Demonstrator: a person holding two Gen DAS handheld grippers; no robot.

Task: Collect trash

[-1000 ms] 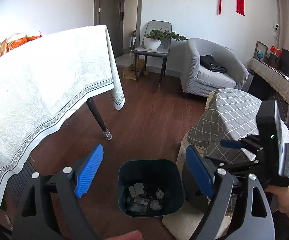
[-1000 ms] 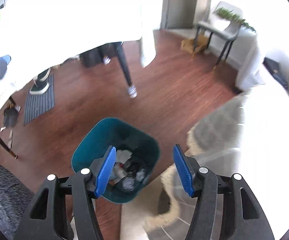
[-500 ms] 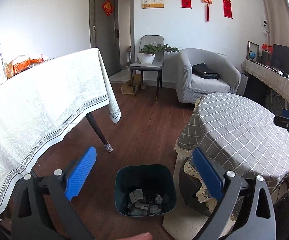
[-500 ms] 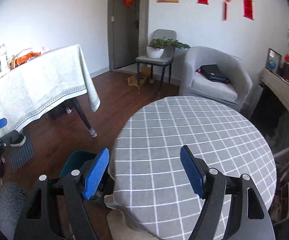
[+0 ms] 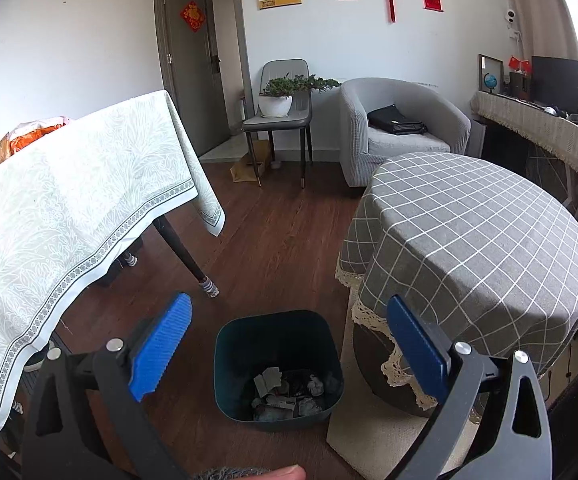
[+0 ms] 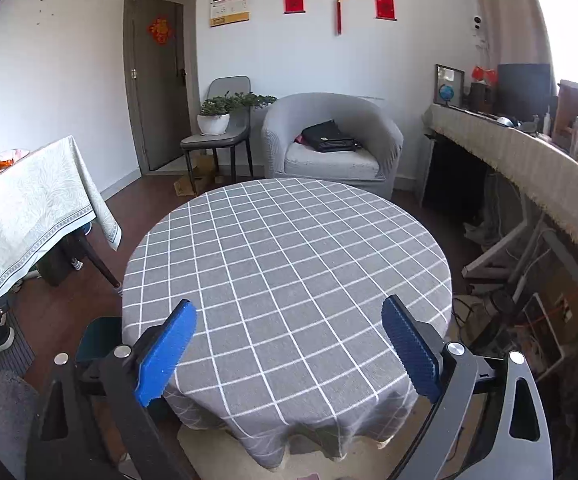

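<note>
Both grippers (image 5: 289, 348) (image 6: 289, 350) gape empty; only the left view shows crumpled trash (image 5: 289, 390) inside the bin (image 5: 225, 360)

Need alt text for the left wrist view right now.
The open left gripper hangs above a dark teal bin on the wood floor holding crumpled paper scraps, between a white-clothed table and a grey checked round table.

Left gripper (image 5: 287, 342) with blue ribbed pads (image 5: 160, 346) spread wide, nothing between them. Below: dark teal square plastic bin (image 5: 225, 364) on brown wood floor (image 5: 277, 248), crumpled paper scraps (image 5: 285, 394) inside. Just right: round table under grey checked cloth (image 5: 477, 240)
</note>
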